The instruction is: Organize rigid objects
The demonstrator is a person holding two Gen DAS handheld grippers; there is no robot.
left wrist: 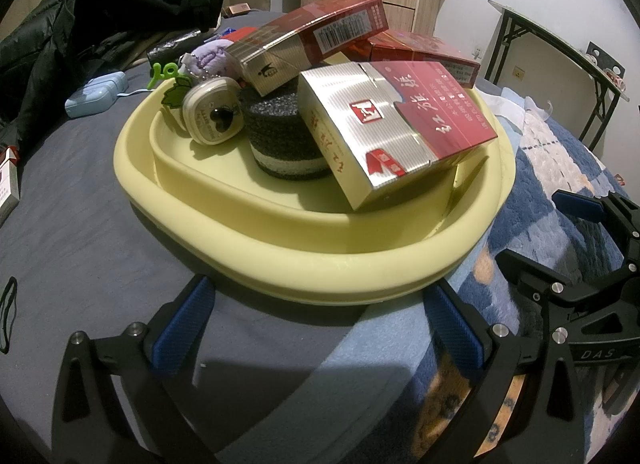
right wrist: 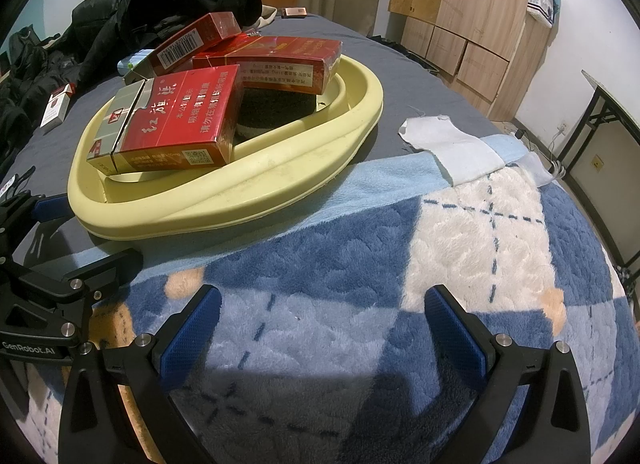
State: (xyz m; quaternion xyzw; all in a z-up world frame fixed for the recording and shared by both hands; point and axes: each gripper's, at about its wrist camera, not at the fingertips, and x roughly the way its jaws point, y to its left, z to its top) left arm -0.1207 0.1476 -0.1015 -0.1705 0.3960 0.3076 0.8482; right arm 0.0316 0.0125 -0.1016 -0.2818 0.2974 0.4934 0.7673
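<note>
A pale yellow tray (left wrist: 280, 264) sits on the bed, piled with rigid things. A red and silver cigarette pack (left wrist: 400, 123) leans on a black foam cylinder (left wrist: 280, 131). Two more red packs (left wrist: 320, 35) (left wrist: 424, 51) lie on top behind it. At the tray's left are a cream round tin (left wrist: 212, 115) and a purple plush charm (left wrist: 208, 57). My left gripper (left wrist: 320, 288) is open and empty just short of the tray's near rim. My right gripper (right wrist: 324, 292) is open and empty over the blue fleece blanket (right wrist: 360, 256), to the right of the tray (right wrist: 240, 199).
A black jacket (left wrist: 80, 23) covers the far left of the bed. A light blue case (left wrist: 96, 93) and another cigarette pack (right wrist: 58, 105) lie left of the tray. A white cloth (right wrist: 448, 143) lies right of it. Wooden cupboards (right wrist: 460, 23) and a folding table (right wrist: 608, 123) stand beyond.
</note>
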